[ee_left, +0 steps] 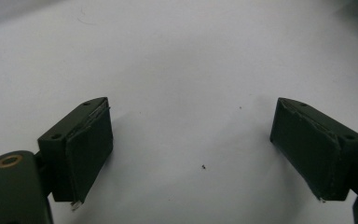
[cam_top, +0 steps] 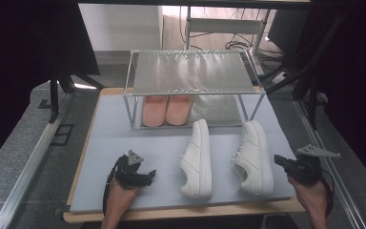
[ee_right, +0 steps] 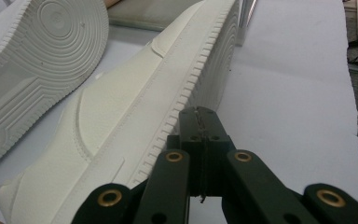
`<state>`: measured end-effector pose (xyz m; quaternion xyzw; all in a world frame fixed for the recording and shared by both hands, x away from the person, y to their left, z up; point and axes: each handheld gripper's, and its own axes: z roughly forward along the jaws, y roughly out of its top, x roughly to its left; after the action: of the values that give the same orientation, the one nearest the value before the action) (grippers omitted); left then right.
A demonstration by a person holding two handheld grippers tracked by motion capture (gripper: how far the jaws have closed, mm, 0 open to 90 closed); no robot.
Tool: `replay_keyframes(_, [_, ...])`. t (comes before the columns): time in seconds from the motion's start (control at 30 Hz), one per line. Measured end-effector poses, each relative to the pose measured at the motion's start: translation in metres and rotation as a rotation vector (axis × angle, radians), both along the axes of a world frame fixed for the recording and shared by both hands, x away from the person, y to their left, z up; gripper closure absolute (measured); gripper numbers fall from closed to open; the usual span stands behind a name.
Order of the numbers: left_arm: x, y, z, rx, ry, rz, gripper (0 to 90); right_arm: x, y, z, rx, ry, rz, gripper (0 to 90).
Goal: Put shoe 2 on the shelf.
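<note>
Both grippers sat at the lower frame edge: left gripper [cam_top: 145, 177] gaped wide and empty, right gripper [ee_right: 199, 116] was pressed fully closed, gripping nothing. Right white sneaker [cam_top: 254, 157] lay just left of it, its mate [cam_top: 197, 160] at centre.

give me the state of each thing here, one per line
left gripper: open, nothing between the jaws
right gripper: shut, empty, beside the right sneaker's sole
left white sneaker: lying on its side on the mat
right white sneaker: lying on its side
pink slippers: side by side on the rack's lower shelf
rack: upright, top shelf bare
</note>
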<state>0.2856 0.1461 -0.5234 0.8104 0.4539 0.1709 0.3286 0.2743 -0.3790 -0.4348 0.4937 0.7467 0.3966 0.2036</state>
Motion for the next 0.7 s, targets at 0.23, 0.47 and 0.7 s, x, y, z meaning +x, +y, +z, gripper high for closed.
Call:
replay_keyframes(0.23, [0.0, 0.0, 0.0, 0.0, 0.0, 0.0, 13.1, 0.002, 0.008, 0.003, -0.003, -0.042, 0.03, 90.0])
replay_keyframes(0.47, [0.0, 0.0, 0.0, 0.0, -0.001, 0.0, 13.1, 0.006, 0.016, 0.001, 0.011, -0.024, 0.038, 90.0])
replay_keyframes(0.7, [0.0, 0.0, 0.0, 0.0, -0.001, 0.0, 13.1, 0.007, 0.019, -0.001, 0.007, -0.016, 0.041, 90.0])
